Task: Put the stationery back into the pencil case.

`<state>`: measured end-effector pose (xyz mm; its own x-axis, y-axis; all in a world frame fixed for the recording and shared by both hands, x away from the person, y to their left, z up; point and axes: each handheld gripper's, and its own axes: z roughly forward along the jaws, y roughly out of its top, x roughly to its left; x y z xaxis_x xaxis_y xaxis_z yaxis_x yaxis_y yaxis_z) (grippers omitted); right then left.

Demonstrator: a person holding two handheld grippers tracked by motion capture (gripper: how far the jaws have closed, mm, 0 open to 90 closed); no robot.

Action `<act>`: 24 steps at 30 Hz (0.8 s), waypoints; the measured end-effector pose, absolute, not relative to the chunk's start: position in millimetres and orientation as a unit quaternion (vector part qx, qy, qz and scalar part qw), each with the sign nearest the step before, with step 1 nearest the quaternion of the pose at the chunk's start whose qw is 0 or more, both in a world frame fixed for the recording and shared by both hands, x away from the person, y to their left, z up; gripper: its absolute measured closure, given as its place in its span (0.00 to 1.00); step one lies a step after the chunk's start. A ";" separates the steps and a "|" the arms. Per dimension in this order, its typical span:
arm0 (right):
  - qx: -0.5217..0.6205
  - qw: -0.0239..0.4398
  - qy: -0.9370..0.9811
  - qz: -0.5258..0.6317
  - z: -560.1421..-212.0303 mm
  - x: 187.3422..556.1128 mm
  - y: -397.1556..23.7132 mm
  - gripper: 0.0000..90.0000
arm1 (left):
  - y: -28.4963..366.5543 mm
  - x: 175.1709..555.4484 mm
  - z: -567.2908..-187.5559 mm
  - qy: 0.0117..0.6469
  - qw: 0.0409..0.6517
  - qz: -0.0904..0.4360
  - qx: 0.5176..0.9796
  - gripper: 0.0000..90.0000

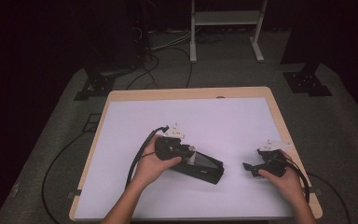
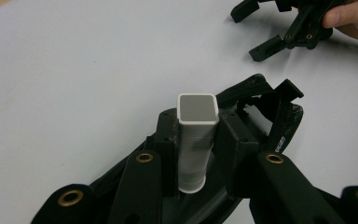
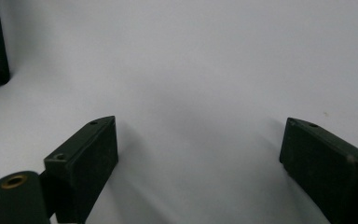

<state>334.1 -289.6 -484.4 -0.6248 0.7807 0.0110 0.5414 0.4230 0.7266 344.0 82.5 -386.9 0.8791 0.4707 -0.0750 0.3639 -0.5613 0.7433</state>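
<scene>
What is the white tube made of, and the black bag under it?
The tube looks like smooth plastic, matte white with a squared, capped end and faint grey print; painted metal can't be ruled out. The left gripper clamps it. The bag looks like soft black fabric, maybe nylon: it folds, has a slight sheen and shows a strap with white lettering.
</scene>
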 end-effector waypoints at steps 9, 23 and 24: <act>0.400 0.167 0.827 0.359 -484.4 334.1 -289.6 0.11 | 86.9 339.8 -392.3 0.241 0.403 0.056 0.881 0.77; 0.400 0.166 0.827 0.359 -484.4 334.1 -289.6 0.11 | 108.7 326.8 -381.9 0.256 0.416 0.067 0.870 0.62; 0.400 0.166 0.827 0.359 -484.4 334.1 -289.7 0.11 | 111.5 325.7 -381.6 0.260 0.419 0.069 0.867 0.61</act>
<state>334.1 -289.7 -484.4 -0.6242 0.7811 0.0124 0.5424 0.4219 0.7265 325.7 111.5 -381.6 0.8554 0.5084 -0.0987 0.3936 -0.5145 0.7618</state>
